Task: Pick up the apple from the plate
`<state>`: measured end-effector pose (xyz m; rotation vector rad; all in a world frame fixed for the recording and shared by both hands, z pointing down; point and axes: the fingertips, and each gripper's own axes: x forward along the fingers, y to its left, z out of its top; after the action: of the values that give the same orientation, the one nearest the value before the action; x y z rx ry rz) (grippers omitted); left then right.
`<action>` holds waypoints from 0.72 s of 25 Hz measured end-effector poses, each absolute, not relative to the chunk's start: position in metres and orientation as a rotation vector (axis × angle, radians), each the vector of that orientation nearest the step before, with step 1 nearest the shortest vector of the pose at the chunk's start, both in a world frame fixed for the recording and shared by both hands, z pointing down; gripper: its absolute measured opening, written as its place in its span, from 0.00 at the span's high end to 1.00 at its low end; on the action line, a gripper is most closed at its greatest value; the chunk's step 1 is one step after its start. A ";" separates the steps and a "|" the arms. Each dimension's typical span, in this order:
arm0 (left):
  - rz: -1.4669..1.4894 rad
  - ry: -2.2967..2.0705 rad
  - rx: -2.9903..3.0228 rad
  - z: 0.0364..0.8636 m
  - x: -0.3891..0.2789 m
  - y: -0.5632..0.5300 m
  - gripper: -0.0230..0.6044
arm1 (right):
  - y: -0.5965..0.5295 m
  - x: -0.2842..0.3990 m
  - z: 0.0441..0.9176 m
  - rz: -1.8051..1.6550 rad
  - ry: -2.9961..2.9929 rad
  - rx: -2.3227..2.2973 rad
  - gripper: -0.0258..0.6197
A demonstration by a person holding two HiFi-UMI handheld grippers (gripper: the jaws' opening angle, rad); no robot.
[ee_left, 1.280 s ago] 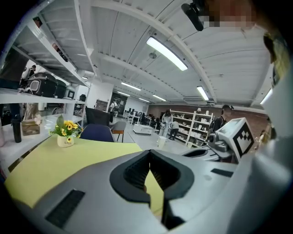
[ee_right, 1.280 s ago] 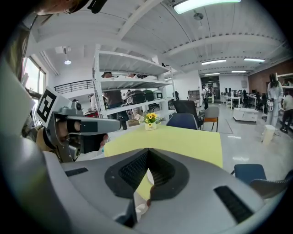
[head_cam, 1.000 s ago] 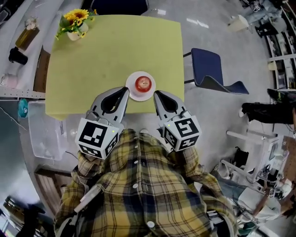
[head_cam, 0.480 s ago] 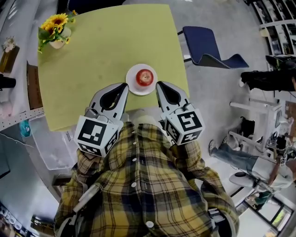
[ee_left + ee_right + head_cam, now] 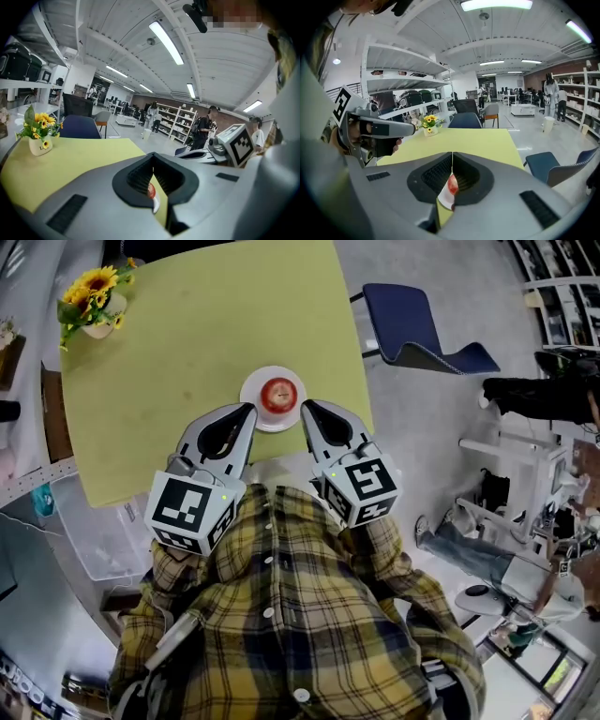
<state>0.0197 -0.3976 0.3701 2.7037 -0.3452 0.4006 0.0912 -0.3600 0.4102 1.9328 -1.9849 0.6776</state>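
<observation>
**Both grippers closed and empty; apple on plate**

- Apple [image 5: 278, 395]: red, sits in the middle of a small white plate [image 5: 253, 414]. The plate is on the yellow-green table [image 5: 206, 324], close to the edge nearest the person.
- Left gripper [image 5: 250, 411]: the left gripper view shows the jaws together at the tips with nothing between them. The tip lies just beside the plate's left rim. Contact with the plate cannot be judged.
- Right gripper [image 5: 305, 407]: the jaws meet at the tips and hold nothing. The tip lies just beside the plate's right rim.
- Both grippers point toward the plate and flank it, with the apple between the two tips and untouched.
- In each gripper view a sliver of apple and plate shows through the gap behind the closed tips.
- Elsewhere: a sunflower pot [image 5: 89, 304] stands at the far left corner of the table, and a blue chair [image 5: 412, 329] stands off its right side.
</observation>
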 end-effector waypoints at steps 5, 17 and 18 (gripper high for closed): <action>0.401 -0.380 2.692 0.374 0.024 -0.398 0.95 | -0.363 0.096 0.415 0.693 -2.009 1.906 0.96; 0.382 -0.461 2.705 0.364 0.016 -0.411 0.95 | -0.371 0.083 0.432 0.760 -2.071 1.748 0.81; 0.381 -0.462 2.705 0.363 0.015 -0.413 0.95 | -0.372 0.082 0.434 0.763 -2.075 1.734 0.79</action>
<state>0.0149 -0.4128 0.3633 2.7047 -0.4624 0.3809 0.0817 -0.3722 0.4340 1.7338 -2.0747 0.7628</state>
